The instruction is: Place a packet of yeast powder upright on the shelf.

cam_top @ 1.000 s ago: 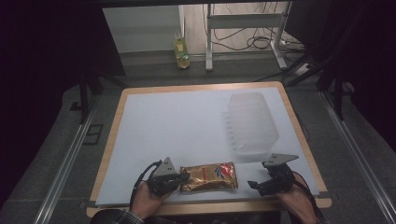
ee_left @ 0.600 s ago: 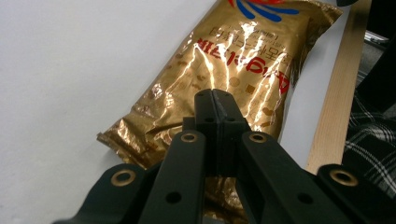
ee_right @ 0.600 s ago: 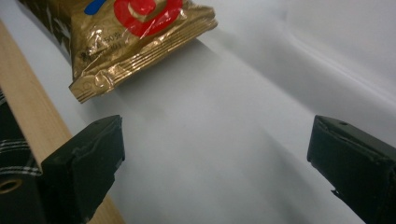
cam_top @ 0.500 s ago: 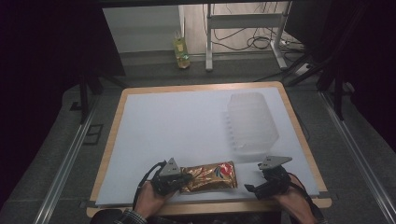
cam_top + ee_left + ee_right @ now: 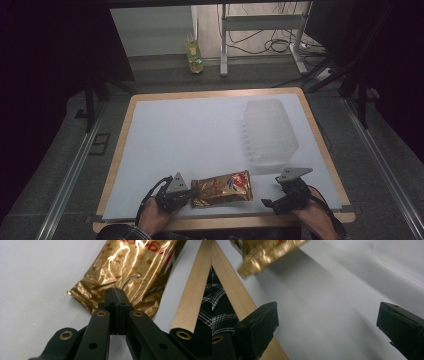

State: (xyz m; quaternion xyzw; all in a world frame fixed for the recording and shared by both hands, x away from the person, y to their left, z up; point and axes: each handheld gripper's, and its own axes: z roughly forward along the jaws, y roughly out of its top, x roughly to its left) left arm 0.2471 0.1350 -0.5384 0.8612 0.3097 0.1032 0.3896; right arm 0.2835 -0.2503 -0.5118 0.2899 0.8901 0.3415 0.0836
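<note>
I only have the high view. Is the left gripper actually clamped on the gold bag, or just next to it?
Observer: Clamped. In the left gripper view the left gripper has its jaws shut on the crimped end of the bag.
Operator: And the right gripper? It's too dark to judge here.
Observer: The right gripper has its jaws wide open, with bare white table between them.
Operator: Is the right one touching the bag?
Observer: No. In its view the bag's other end lies ahead of the jaws, clear of them.
</note>
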